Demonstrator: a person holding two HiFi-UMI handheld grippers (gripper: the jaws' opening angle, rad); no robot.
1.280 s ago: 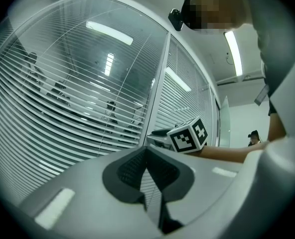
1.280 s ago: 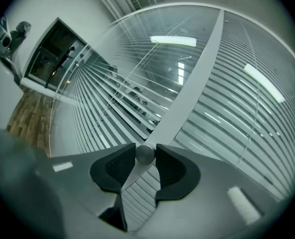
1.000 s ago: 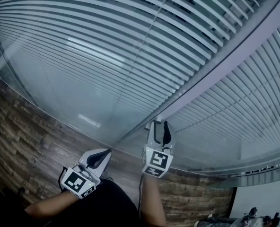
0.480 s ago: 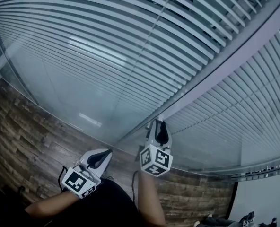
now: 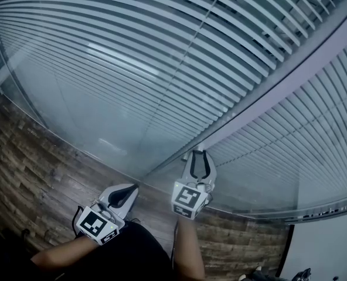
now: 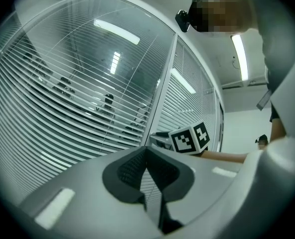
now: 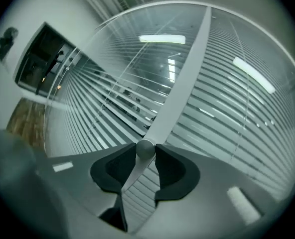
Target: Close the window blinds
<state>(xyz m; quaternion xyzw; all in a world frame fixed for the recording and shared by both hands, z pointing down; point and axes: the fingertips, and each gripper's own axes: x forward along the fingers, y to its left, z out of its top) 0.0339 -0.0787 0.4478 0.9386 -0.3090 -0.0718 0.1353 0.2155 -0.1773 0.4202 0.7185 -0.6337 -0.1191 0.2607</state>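
Horizontal slatted blinds [image 5: 162,51] hang behind glass, slats partly open, with a second pane of blinds [image 5: 291,139] to the right of a pale mullion [image 5: 279,81]. A small round grey knob [image 7: 145,149] sits low on that mullion [image 7: 182,83]. My right gripper [image 5: 200,154] points at the mullion; its jaws have just been closing and both dark pads now press on the knob [image 5: 200,147]. My left gripper [image 5: 132,188] hangs lower left, away from the glass, its jaws together with nothing in them [image 6: 146,151]. The right gripper's marker cube [image 6: 190,137] shows in the left gripper view.
A wood-plank floor [image 5: 33,174] runs along the foot of the glass wall. The person's dark sleeve [image 5: 121,250] fills the bottom middle. Ceiling lights reflect in the glass [image 6: 116,31].
The right gripper has rolled about its own axis, its marker cube now showing a different face, and its jaws have narrowed onto the knob. The left gripper has stayed put.
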